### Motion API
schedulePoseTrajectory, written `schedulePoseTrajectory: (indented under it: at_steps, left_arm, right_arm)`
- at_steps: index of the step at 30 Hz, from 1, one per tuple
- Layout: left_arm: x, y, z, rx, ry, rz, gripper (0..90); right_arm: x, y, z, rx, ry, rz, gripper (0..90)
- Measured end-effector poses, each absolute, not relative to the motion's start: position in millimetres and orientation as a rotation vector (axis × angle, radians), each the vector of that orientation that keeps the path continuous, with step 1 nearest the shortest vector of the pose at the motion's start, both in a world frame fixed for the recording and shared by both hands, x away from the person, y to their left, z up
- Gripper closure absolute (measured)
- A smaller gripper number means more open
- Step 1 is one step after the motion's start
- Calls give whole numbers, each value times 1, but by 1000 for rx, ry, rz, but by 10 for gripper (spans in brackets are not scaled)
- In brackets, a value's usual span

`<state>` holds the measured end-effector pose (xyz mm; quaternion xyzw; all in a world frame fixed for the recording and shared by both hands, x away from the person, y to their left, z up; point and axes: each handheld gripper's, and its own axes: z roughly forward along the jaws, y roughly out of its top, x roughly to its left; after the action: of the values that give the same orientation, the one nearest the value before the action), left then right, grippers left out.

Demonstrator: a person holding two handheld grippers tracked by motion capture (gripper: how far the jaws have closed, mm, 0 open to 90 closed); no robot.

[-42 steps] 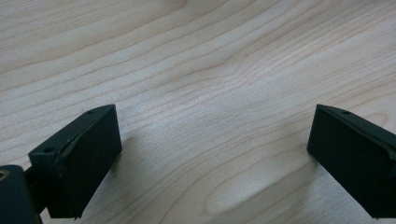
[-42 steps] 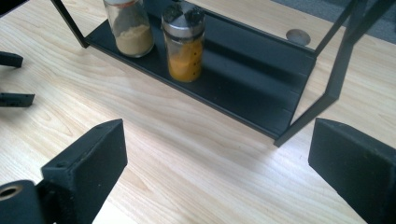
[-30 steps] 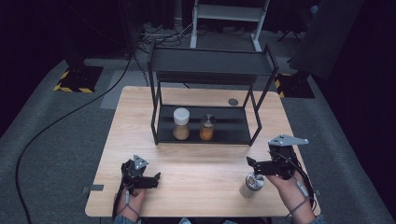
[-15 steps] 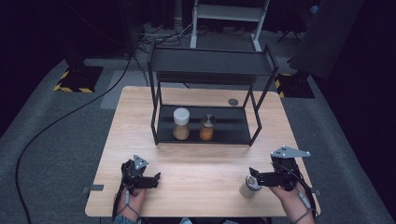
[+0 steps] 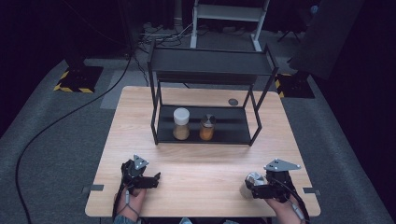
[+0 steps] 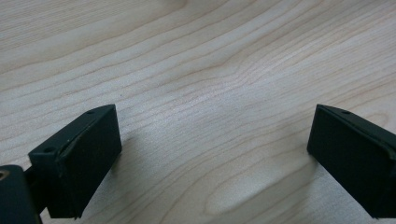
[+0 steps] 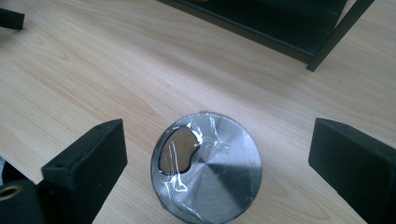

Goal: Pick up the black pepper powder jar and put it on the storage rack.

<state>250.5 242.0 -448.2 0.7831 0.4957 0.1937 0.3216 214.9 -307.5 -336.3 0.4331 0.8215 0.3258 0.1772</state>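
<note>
A small jar with a shiny silver lid (image 7: pixel 208 165) stands upright on the wooden table (image 5: pixel 205 163) near the front right. My right gripper (image 7: pixel 218 135) is open, one jaw on each side of this jar with a gap on both sides. In the high view, that jar (image 5: pixel 249 181) sits just left of the right gripper (image 5: pixel 258 190). My left gripper (image 6: pixel 212 126) is open over bare wood at the front left (image 5: pixel 152 179), with nothing between its jaws.
A black two-tier rack (image 5: pixel 210 65) stands mid-table. Its lower shelf holds a white-lidded jar (image 5: pixel 181 123) and a metal-lidded jar of orange contents (image 5: pixel 207 127). A small dark disc (image 5: pixel 232 101) lies behind the rack. A cable (image 5: pixel 70 116) runs across the floor on the left.
My right gripper has moved back toward the table's front edge and down, coming level with the silver-lidded jar. The jar and the left gripper have stayed put.
</note>
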Motion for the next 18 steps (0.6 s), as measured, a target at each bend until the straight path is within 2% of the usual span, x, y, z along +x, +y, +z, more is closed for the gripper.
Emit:
schedulePoseTrajectory:
  at_steps: [18]
  left_arm:
    - [251, 242, -448, 2057, 1304, 508, 28]
  right_arm:
    - [217, -308, -367, 1262, 2346, 905, 54]
